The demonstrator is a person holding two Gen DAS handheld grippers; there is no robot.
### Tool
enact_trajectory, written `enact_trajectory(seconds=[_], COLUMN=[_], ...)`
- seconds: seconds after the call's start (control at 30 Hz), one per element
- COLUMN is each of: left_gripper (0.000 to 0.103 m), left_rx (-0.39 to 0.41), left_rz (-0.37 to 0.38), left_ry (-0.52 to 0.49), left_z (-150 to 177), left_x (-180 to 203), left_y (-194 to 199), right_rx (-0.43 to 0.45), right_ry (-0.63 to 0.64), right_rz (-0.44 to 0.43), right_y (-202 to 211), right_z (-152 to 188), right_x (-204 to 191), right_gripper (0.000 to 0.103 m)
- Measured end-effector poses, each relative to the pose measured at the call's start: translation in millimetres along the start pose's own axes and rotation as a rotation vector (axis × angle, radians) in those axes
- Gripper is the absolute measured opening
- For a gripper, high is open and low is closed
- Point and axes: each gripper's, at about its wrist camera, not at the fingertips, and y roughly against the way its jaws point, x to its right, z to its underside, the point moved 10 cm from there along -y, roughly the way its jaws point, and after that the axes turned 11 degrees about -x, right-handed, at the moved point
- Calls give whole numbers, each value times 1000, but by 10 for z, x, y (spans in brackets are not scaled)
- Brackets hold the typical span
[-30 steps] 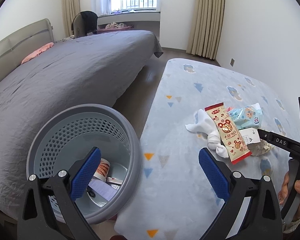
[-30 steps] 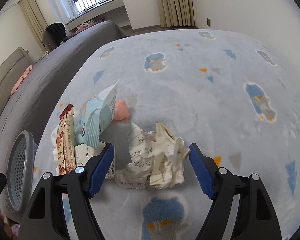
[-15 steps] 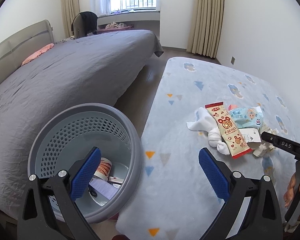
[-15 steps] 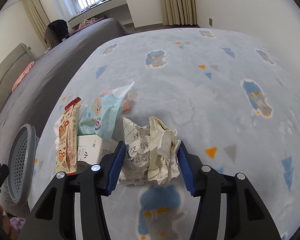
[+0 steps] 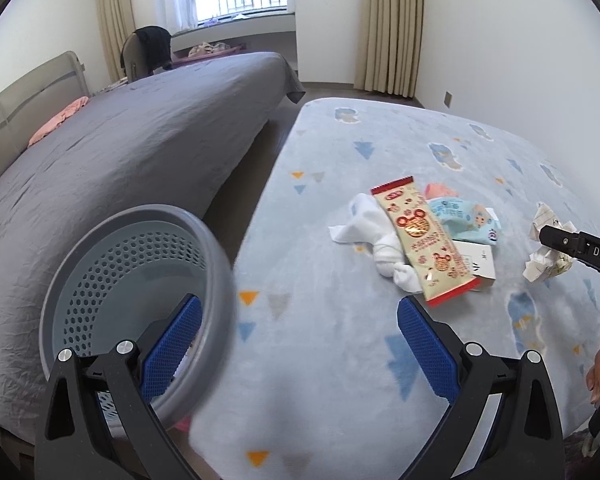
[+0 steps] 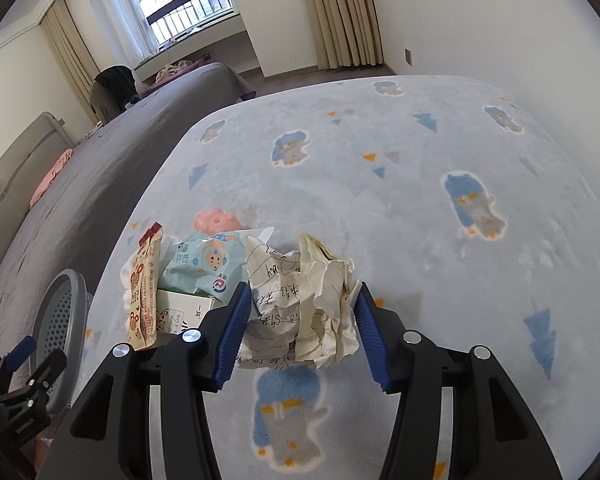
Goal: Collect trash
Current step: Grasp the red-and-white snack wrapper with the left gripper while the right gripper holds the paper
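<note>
Between the right gripper's [image 6: 300,316] 2 blue pads, clamped, the crumpled paper [image 6: 300,304] hangs just above the rug [image 6: 420,200]. Loose folds could slip free before the basket [image 5: 140,300]; the left gripper [image 5: 300,344] gapes empty.

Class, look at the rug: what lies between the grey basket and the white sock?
Only bare rug with small printed triangles separates the grey basket from the white sock; the left wrist view shows it.
</note>
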Motion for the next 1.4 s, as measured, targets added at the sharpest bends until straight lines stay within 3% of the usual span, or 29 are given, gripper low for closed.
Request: enact_trajectory(seconds=[0.47, 0.87, 1.0, 1.13, 1.2, 1.37, 1.4], left_gripper=[96, 95, 77, 49, 43, 42, 37], left_rx=[-35, -61, -78, -103, -99, -102, -103], left_rz=[27, -18, -14, 15, 16, 43, 48], left_ry=[-25, -65, -70, -83, -92, -95, -96], left_z=[-382, -509, -504, -471, -463, -382, -361], left_x=[653, 891, 918, 976, 988, 978, 970], left_y=[-297, -586, -644, -691, -664, -595, -573], right_rx=[14, 25, 29, 26, 25, 26, 28], right_ry=[-18, -25, -28, -25, -24, -20, -16], right_rz=[-60, -89, -96, -99, -99, -103, -103], right_y=[185, 273, 305, 313, 311, 318, 322], right_z=[-51, -126, -131, -127, -127, -120, -122], right_x=[-1, -15, 2, 1, 4, -11, -21], right_gripper=[51, 51, 51, 51, 51, 51, 51])
